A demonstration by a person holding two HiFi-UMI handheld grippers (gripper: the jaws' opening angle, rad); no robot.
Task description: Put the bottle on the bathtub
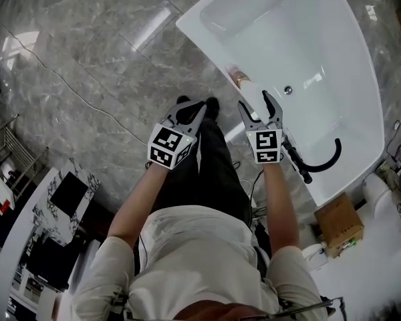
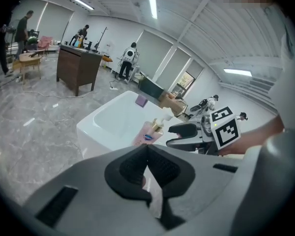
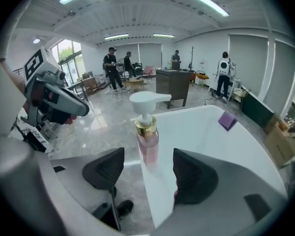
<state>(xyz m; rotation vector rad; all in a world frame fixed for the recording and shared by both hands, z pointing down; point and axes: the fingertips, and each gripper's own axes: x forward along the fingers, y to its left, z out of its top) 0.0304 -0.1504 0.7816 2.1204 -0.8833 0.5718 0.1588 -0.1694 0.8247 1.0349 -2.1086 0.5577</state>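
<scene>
A clear pink pump bottle with a gold collar and white pump head stands upright on the near rim of the white bathtub. My right gripper is open, its jaws on either side of the bottle and just short of it, with no pad touching. In the head view the bottle sits on the tub rim just beyond the right gripper. My left gripper hangs over the floor left of the tub, shut on nothing. In the left gripper view, its jaws meet below the bottle.
A black curved hose lies in the tub near the drain. A purple item rests on the far rim. A cardboard box sits by the tub's end. A cable crosses the marble floor. People and a dark counter stand far off.
</scene>
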